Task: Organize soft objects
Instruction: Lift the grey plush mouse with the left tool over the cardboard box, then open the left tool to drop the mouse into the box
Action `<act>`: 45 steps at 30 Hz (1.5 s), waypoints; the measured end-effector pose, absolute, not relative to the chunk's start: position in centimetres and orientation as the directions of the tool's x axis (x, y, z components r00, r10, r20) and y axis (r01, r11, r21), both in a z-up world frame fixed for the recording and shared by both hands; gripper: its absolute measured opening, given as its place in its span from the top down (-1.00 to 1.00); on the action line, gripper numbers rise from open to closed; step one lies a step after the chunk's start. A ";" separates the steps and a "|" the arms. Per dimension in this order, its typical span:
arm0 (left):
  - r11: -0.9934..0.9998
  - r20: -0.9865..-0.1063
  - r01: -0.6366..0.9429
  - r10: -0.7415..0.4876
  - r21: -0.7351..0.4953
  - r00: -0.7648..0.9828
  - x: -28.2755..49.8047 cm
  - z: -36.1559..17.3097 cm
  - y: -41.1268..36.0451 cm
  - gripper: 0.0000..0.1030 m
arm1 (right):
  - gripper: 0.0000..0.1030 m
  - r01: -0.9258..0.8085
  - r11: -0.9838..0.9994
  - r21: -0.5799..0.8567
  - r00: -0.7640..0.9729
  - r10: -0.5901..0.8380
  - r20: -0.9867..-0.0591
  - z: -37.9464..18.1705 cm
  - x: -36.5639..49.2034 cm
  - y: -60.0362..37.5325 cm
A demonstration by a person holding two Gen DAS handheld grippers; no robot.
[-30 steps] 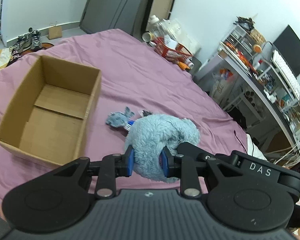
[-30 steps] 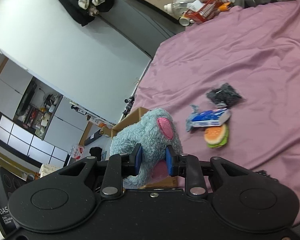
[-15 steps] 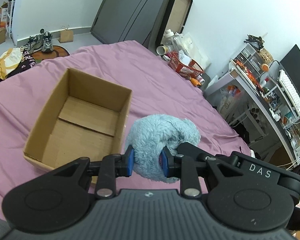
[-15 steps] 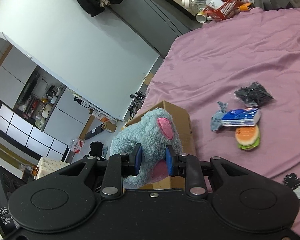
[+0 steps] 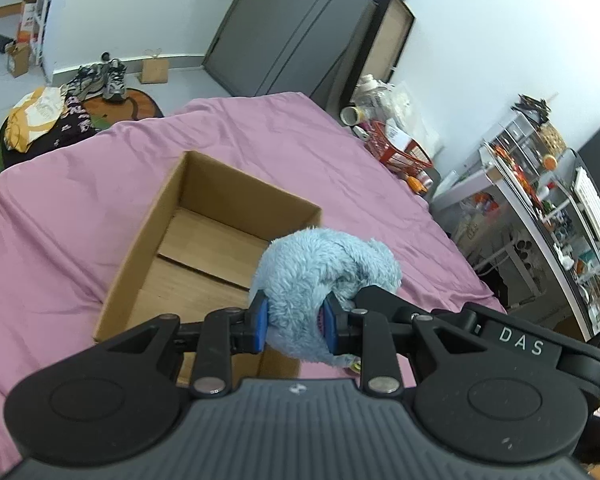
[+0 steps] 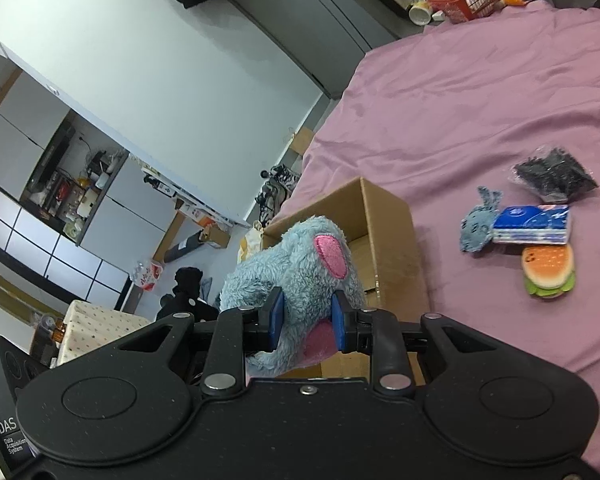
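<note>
A: What is the biggest thing here?

B: The bed (image 5: 80, 216), under a pink-purple sheet that fills most of both views. On it sits an open cardboard box (image 5: 204, 248), nothing visible inside.

A: And the soft toy?

B: A fluffy blue plush (image 5: 320, 276) with a pink ear patch, lifted off the sheet. In the left wrist view it hangs over the box's near right corner, partly above the opening and partly beside the wall. Both tools have it at once.

A: How are the tools set?

B: The left gripper (image 5: 294, 326) is pinching the plush, its 2 blue pads pressed into the fur. The right gripper (image 6: 307, 320) is likewise clamped on the same toy, jaws narrow, fur bulging between them.

A: Anything else on the sheet?

B: To the right in the right wrist view, well apart from the box, 4 small things lie close together: a black bag in clear wrap (image 6: 556, 176), a blue tissue pack (image 6: 534, 224), a burger-shaped toy (image 6: 548, 272) just below it, and a small grey-blue fish plush (image 6: 478, 226) touching the pack's left end.
</note>
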State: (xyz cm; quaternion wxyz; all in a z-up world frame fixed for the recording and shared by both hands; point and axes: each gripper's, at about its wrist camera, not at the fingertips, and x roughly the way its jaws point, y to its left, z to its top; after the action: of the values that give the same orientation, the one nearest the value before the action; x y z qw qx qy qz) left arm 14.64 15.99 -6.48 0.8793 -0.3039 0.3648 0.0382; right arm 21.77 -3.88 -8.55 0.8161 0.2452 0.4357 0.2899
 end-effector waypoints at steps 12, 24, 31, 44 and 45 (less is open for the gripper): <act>0.764 -0.698 -0.369 -0.145 -0.530 0.702 15.6 -9.0 20.0 0.49 | 0.51 -0.243 0.720 0.650 0.400 0.685 -0.609 -10.3 23.0 -0.2; 0.749 -0.749 -0.423 -0.145 -0.510 0.647 16.0 -11.1 22.2 0.48 | 0.51 -0.220 0.745 0.629 0.353 0.662 -0.661 -11.9 22.9 1.5; 0.753 -0.787 -0.459 -0.124 -0.471 0.604 16.3 -11.5 22.2 0.46 | 0.28 -0.218 0.738 0.638 0.343 0.670 -0.658 -11.8 22.6 1.2; 0.782 -0.786 -0.463 -0.055 -0.417 0.615 14.9 -8.2 19.8 -0.07 | -0.21 -0.258 0.730 0.633 0.428 0.674 -0.602 -8.2 21.0 -4.0; 0.782 -0.784 -0.460 -0.057 -0.420 0.618 14.9 -8.1 19.6 -0.16 | -0.23 -0.257 0.733 0.630 0.436 0.669 -0.602 -8.0 20.9 -4.6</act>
State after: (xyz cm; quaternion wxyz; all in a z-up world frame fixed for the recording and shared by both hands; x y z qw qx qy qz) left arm 14.88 19.56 -8.09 0.8452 -0.3076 0.4204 0.1192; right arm 20.86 -4.62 -8.01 0.8155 0.2297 0.4490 0.2838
